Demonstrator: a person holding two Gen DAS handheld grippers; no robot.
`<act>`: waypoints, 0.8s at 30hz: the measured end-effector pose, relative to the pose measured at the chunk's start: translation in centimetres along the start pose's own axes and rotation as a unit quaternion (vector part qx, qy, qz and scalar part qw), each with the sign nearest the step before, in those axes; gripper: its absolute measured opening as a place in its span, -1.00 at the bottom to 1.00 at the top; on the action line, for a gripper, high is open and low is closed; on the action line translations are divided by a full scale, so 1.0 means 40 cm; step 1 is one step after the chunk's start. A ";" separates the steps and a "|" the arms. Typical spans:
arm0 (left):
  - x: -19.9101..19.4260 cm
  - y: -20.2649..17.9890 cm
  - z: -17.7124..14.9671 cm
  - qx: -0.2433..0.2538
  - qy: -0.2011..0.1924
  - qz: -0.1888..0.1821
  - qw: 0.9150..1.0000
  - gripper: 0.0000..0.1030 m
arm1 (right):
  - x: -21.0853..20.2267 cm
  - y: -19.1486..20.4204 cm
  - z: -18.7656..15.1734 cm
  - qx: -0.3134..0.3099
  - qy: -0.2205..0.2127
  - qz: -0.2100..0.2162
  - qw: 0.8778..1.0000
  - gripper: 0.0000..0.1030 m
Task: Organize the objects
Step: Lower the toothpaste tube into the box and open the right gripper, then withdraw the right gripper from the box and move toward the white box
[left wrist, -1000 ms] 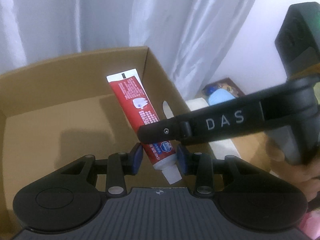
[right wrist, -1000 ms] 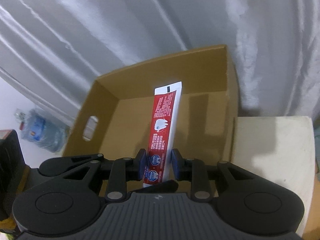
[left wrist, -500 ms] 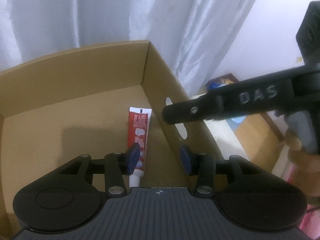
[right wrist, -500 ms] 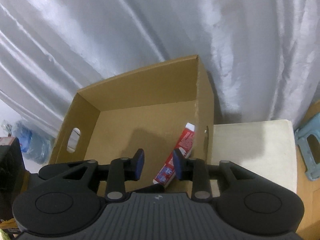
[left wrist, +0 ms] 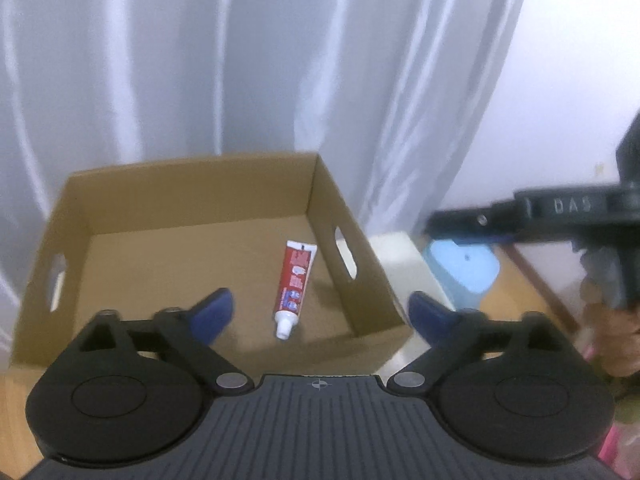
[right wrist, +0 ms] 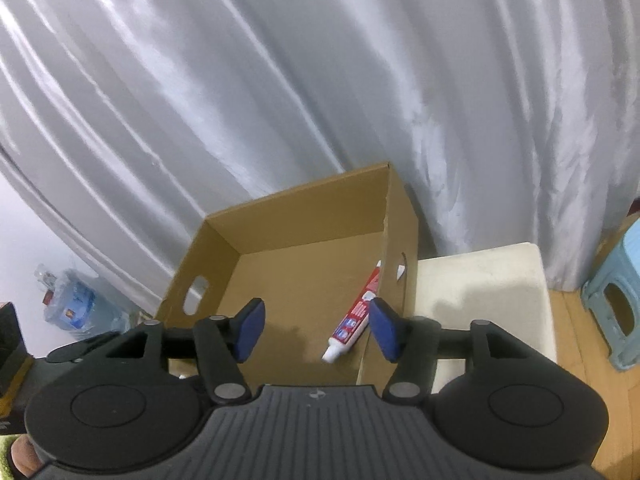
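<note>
The toothpaste tube lies flat on the floor of the cardboard box, close to the box's right wall, with its white cap pointing toward you and its crimped end toward the far wall. From your right wrist view the same tube shows beside that wall, partly hidden behind the wall's edge.

Your left tool is spread wide and has hold of nothing; its blue pads hang above the near part of the box, apart from the tube. Your right tool is also parted and empty, its right pad over the box's right wall and its left pad over the box interior. In the left wrist view your right tool appears off to the right, blurred, beyond the box.

A white curtain hangs behind the box. To the right of the box sits a cream cushion, and past it a light blue stool on the wooden floor. A water jug stands to the left.
</note>
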State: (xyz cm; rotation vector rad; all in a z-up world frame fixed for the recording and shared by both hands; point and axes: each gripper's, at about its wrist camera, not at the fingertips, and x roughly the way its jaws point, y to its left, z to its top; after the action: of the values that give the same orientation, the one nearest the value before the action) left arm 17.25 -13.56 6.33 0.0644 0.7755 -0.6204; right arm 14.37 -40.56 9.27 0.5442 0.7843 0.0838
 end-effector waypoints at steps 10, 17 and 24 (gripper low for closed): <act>-0.170 0.040 -0.194 -0.048 -0.026 0.071 0.996 0.99 | -0.061 0.055 -0.155 -0.005 -0.018 0.030 0.999 0.47; -0.232 0.099 -0.350 -0.099 -0.026 0.131 0.986 1.00 | -0.002 0.126 -0.220 -0.020 0.018 0.074 0.997 0.51; -0.208 0.124 -0.419 -0.144 -0.023 0.114 0.983 1.00 | 0.093 0.203 -0.257 -0.051 0.080 0.089 0.992 0.51</act>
State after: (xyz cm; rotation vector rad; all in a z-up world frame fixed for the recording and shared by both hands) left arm 4.77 -0.72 -1.01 -0.1248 0.7928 -0.2876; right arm 10.95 -28.11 4.96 0.5133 0.8808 0.3342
